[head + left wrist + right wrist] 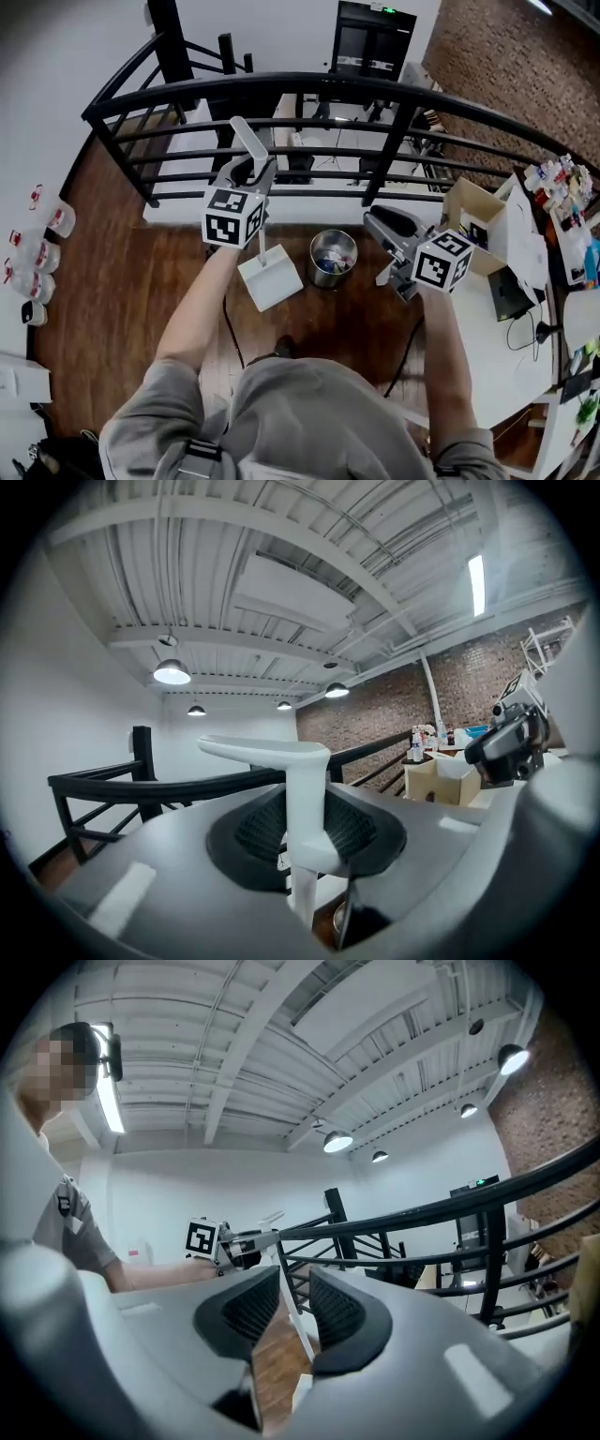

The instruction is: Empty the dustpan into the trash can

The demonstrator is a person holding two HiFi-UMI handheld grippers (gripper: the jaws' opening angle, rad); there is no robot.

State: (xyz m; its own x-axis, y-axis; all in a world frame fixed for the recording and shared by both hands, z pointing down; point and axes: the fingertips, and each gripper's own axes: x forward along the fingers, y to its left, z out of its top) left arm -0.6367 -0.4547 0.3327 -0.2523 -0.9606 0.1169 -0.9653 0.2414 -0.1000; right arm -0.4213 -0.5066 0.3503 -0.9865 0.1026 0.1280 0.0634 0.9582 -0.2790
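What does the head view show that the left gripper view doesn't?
Only the head view: litter inside the trash can, and the marker cube on the left gripper. Only the left gripper view: ceiling lamps, and that gripper's pads clamped on the dustpan handle. Both: the handle, the black railing, the cardboard box and the right gripper.

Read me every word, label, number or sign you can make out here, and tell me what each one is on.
No text reads clearly.
Green lit sign above the dark door: too small.
Red labels on the containers on the floor: blurred.
Marker cubes: black-and-white patterns only, no letters.
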